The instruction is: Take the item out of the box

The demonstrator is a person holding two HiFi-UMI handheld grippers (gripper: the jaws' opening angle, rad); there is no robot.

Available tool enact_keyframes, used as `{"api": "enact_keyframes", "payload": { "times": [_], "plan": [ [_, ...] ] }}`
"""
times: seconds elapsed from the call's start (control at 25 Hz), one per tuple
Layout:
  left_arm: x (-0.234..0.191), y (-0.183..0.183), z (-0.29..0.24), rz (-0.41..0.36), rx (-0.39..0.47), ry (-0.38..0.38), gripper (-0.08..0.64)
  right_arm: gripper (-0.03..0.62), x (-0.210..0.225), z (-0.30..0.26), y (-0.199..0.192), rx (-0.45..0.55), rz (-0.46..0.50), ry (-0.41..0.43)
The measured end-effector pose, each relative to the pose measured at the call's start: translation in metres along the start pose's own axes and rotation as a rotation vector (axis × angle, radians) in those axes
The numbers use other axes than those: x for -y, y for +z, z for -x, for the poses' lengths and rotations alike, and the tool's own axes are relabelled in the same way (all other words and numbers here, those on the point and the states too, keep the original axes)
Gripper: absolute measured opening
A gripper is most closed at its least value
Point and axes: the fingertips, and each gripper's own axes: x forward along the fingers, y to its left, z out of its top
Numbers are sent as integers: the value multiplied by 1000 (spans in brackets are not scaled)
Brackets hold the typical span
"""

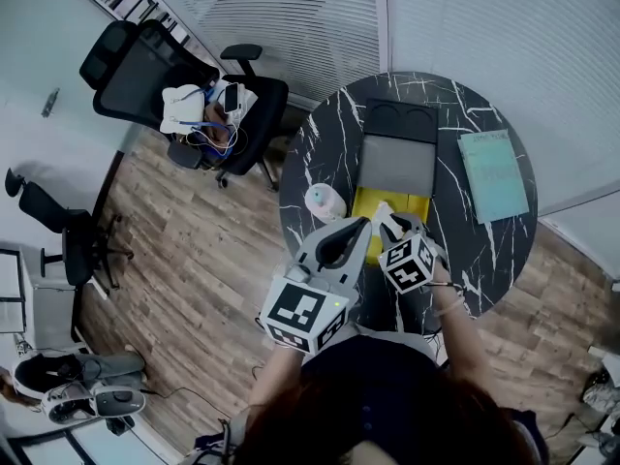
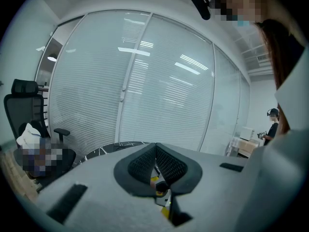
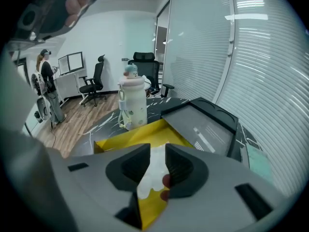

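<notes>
Right gripper view: a packet pinched over the yellow box.
The packet (image 3: 153, 180) is flat, white at the top and yellow lower down with red spots, and it stands upright in the right gripper (image 3: 158, 151), whose jaws are clamped on its two sides above the near end of the open yellow box (image 3: 130, 134). The box lies on the round black marbled tabletop (image 1: 455, 240), between a white bottle (image 3: 133, 103) and a grey lid (image 3: 203, 124). The left gripper (image 2: 155, 151) sits just beside the right one, tilted upward, jaws pressed together at the tips.
</notes>
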Motion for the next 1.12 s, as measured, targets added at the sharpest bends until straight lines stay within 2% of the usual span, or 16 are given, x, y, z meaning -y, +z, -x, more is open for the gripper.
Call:
{"api": "enact_keyframes", "payload": {
  "times": [0.64, 0.96, 1.12],
  "plan": [
    [-5, -9, -4, 16, -26, -8, 26, 109, -1, -35, -29, -110, -39, 0],
    [-7, -11, -4, 22, -31, -9, 26, 107, 1, -46, -42, -170, -94, 1],
    [-9, -11, -2, 27, -30, -4, 26, 80, 3, -50, -46, -204, -80, -12]
  ]
}}
